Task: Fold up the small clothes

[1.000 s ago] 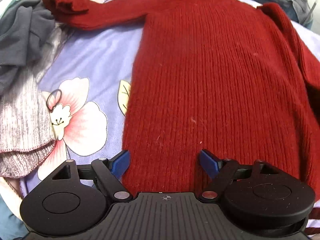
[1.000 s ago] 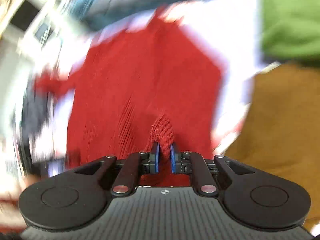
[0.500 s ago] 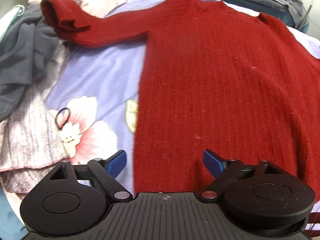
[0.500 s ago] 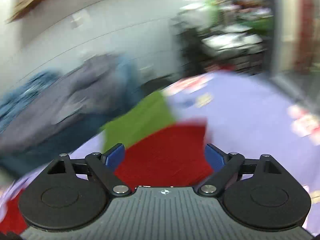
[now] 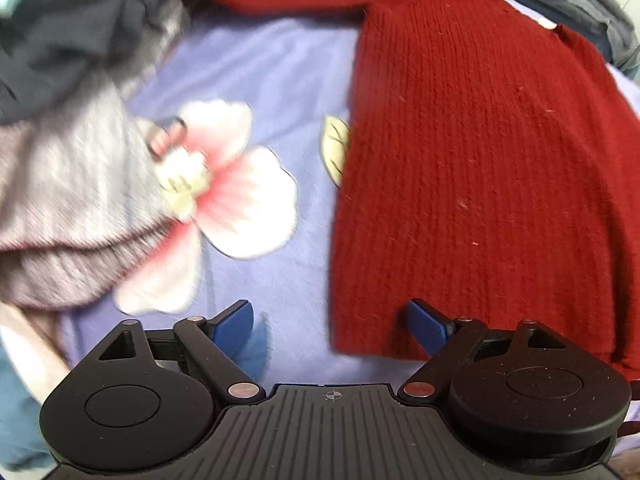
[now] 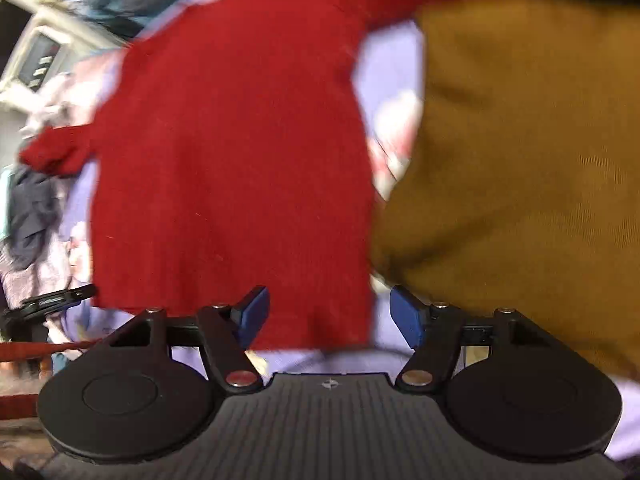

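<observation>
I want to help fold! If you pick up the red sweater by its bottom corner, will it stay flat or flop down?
Probably flop: the red sweater is soft ribbed knit lying limp on the blanket. Its fuzzy surface should grip rather than slip. It looks thick, so maybe heavyish.

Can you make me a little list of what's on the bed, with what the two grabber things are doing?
main garment: red knit sweater, spread flat
surface: purple flowered sheet
beside it, one side: grey knit garment and dark grey garment, heaped
beside it, other side: mustard-brown garment
left gripper: open, at sweater's bottom corner
right gripper: open, jaws just been closing, sweater's other bottom corner between them, not pinched
</observation>
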`<state>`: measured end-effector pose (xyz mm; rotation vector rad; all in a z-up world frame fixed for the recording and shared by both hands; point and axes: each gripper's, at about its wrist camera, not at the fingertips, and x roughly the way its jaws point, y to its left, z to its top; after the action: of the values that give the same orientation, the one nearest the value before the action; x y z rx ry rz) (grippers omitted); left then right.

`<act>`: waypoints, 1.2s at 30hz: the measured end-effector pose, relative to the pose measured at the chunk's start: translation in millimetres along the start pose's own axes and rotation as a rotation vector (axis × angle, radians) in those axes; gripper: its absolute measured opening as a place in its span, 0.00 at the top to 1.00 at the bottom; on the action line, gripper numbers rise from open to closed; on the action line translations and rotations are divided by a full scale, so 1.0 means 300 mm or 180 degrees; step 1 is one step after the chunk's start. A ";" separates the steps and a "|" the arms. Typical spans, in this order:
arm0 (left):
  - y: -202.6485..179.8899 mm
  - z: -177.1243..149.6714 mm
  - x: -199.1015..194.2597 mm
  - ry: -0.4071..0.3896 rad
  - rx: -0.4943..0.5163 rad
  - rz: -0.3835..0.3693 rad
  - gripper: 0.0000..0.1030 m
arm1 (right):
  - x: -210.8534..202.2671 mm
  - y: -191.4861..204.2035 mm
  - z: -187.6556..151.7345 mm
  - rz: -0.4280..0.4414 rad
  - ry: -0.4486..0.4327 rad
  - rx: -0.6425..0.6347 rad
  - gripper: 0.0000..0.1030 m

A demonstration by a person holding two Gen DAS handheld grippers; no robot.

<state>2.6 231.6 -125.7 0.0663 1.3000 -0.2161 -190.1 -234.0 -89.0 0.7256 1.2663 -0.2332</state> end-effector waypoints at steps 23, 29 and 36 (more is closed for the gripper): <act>0.016 0.058 -0.131 -0.0142 0.0274 -0.0054 0.55 | -0.042 0.073 0.040 0.0230 0.0237 -0.0266 0.90; -0.017 0.040 -0.006 0.0060 0.0442 0.0181 0.52 | 0.109 0.059 0.059 -0.0340 0.0391 -0.0421 0.90; 0.024 0.049 -0.022 0.0058 0.0325 0.0313 0.00 | 0.153 0.062 0.040 -0.0554 0.0455 -0.0368 0.47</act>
<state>16.4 237.0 -115.9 0.2189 1.2998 -0.1980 -156.6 -216.9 -123.1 0.5407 1.4689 -0.2508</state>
